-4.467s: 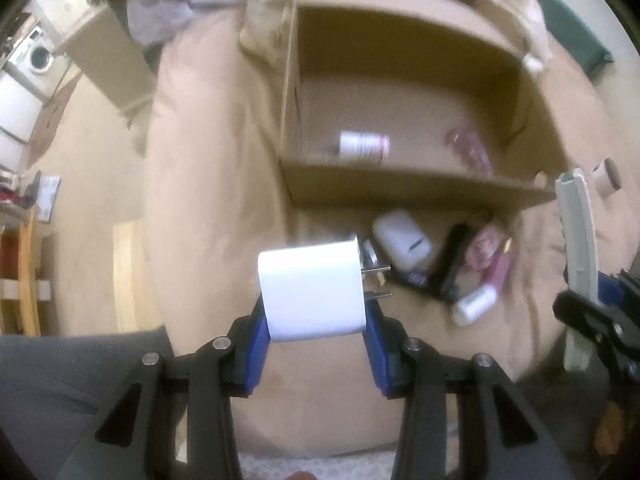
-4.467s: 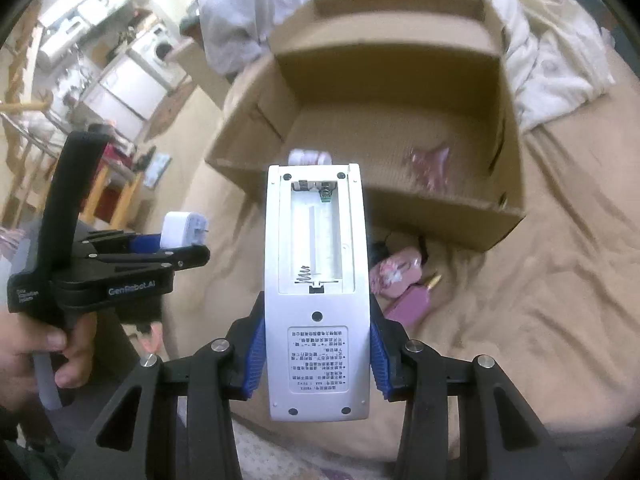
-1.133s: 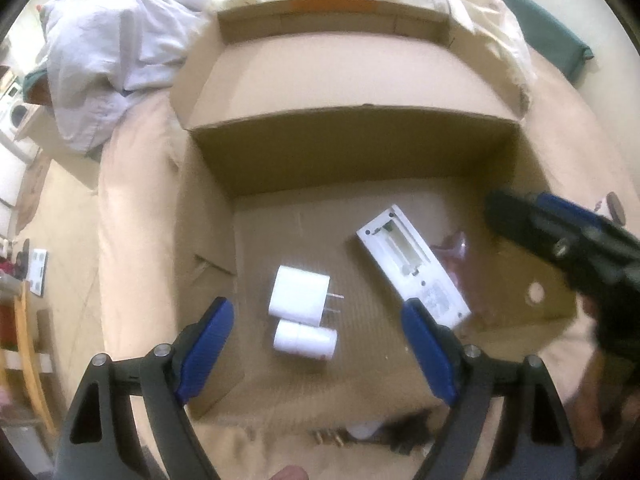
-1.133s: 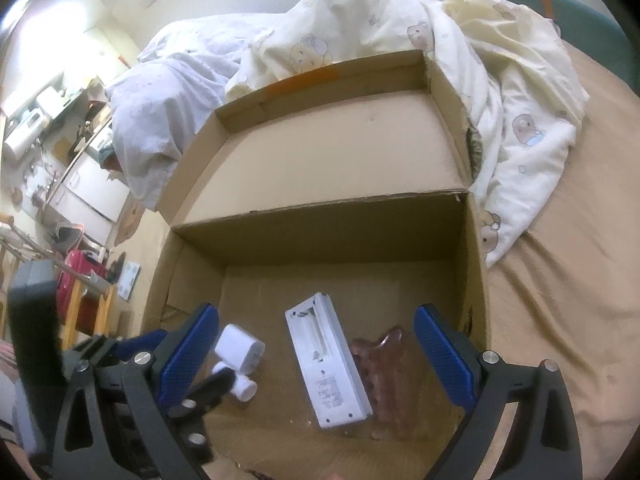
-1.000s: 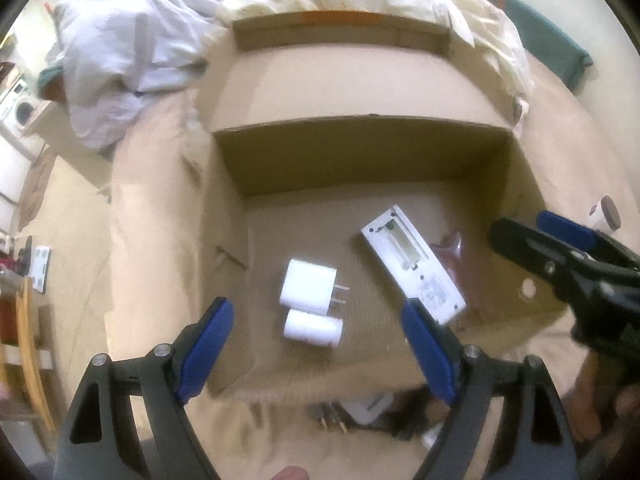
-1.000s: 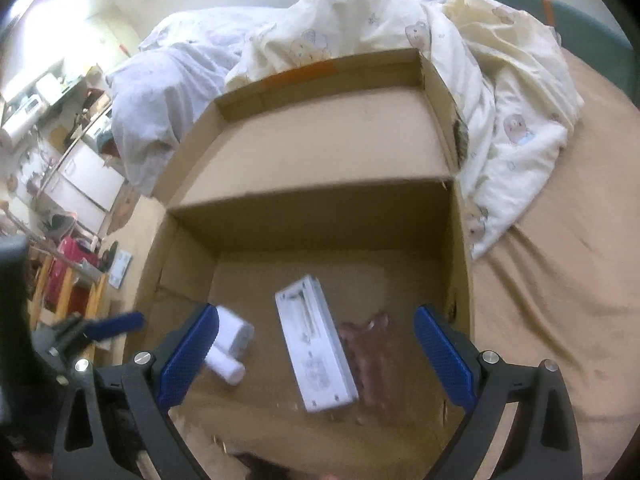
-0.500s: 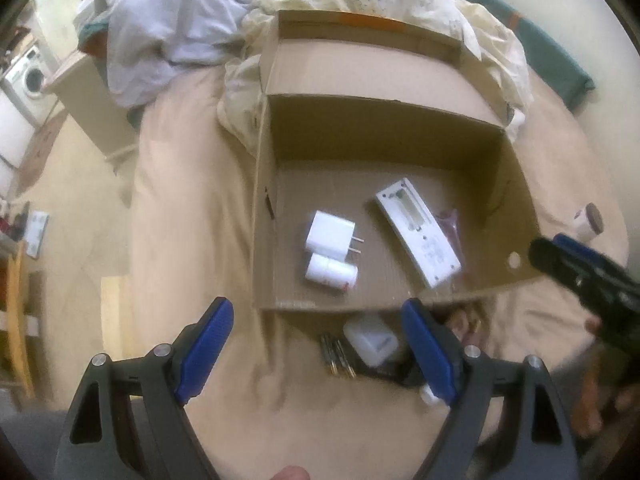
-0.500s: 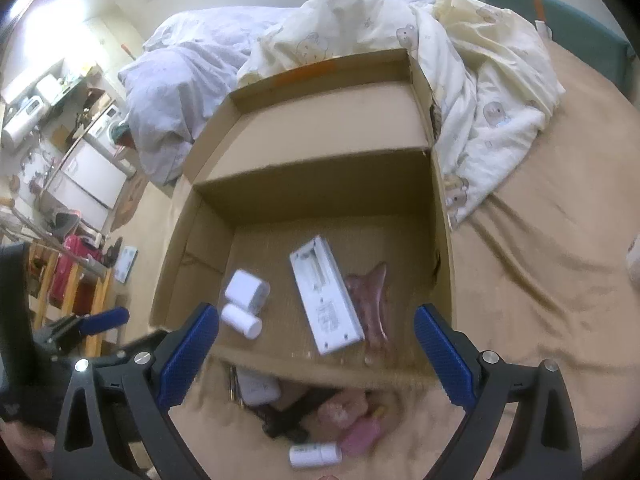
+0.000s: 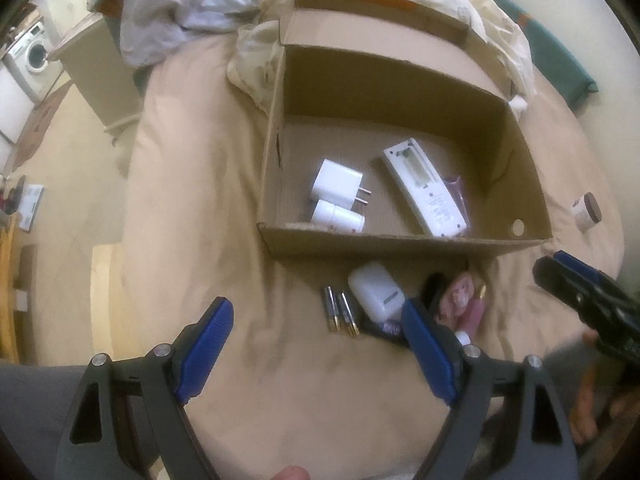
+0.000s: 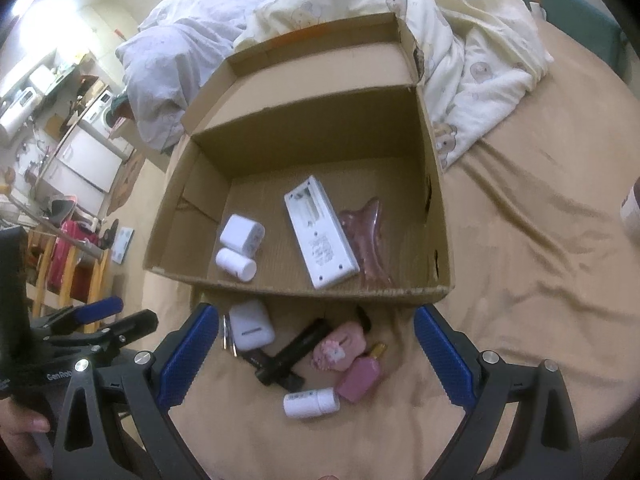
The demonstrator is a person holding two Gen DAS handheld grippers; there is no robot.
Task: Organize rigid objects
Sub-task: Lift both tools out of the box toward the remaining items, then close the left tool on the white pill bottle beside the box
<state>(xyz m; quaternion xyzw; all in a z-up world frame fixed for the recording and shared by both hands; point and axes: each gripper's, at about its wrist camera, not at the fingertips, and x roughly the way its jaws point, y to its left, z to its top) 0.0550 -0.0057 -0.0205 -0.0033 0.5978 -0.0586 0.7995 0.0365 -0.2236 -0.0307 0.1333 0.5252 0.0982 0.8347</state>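
An open cardboard box (image 9: 400,242) (image 10: 304,294) lies on the tan bedsheet. In it are a white charger plug (image 9: 336,184) (image 10: 241,233), a small white bottle (image 9: 338,218) (image 10: 235,264), a white remote (image 9: 426,188) (image 10: 320,236) and a pink scraper (image 10: 366,232). In front of the box lie two batteries (image 9: 339,314), a white case (image 9: 376,291) (image 10: 251,325), a black item (image 10: 288,354), pink items (image 10: 340,346) and a white bottle (image 10: 310,402). My left gripper (image 9: 316,340) and right gripper (image 10: 316,350) are both open and empty, held above these loose things.
Crumpled bedding (image 10: 460,20) lies behind the box. A brown-lidded jar (image 9: 586,212) stands on the sheet to the right. The bed's left edge drops to the floor, with a cabinet (image 9: 102,68) and a washing machine (image 9: 30,58) beyond.
Both grippers let go of the charger plug and the remote inside the box, then pulled back and up. The loose things in front of the box have come into view.
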